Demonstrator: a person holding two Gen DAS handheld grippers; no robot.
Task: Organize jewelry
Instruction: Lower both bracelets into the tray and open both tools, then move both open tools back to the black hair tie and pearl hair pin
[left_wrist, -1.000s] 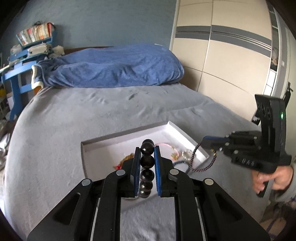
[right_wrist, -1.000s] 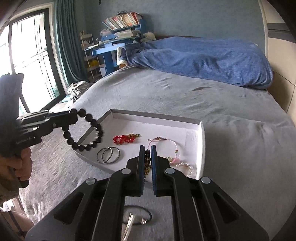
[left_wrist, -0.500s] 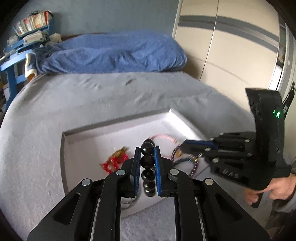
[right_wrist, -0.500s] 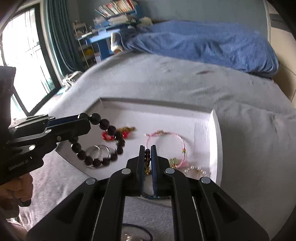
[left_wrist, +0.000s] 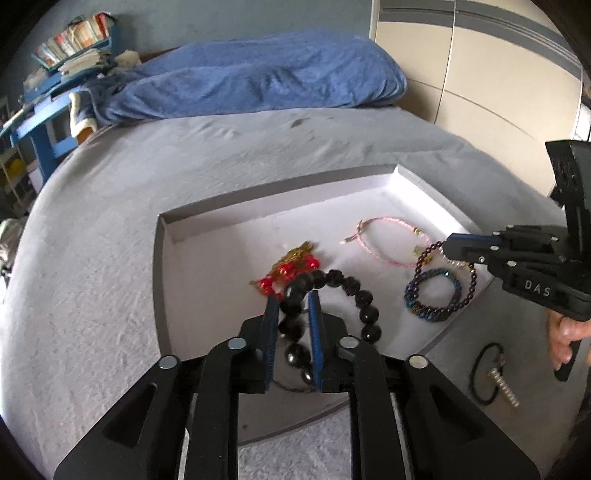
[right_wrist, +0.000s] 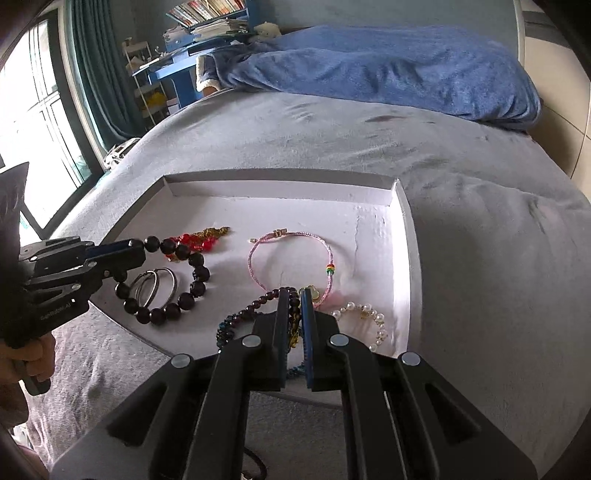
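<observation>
A shallow white tray lies on the grey bed. My left gripper is shut on a black bead bracelet, which hangs low over the tray's near left part. My right gripper is shut on a dark purple bead bracelet, its lower loops resting on the tray floor. In the tray lie a red and gold piece, a pink cord bracelet, silver hoops and a pearl bracelet.
A black hair tie with a silver spiral piece lies on the bed in front of the tray. A blue blanket is heaped at the far end. A blue shelf and a window stand at the left.
Both grippers have moved forward and down over the tray with their bracelets. The bracelets now hang lower, reaching the tray floor.
</observation>
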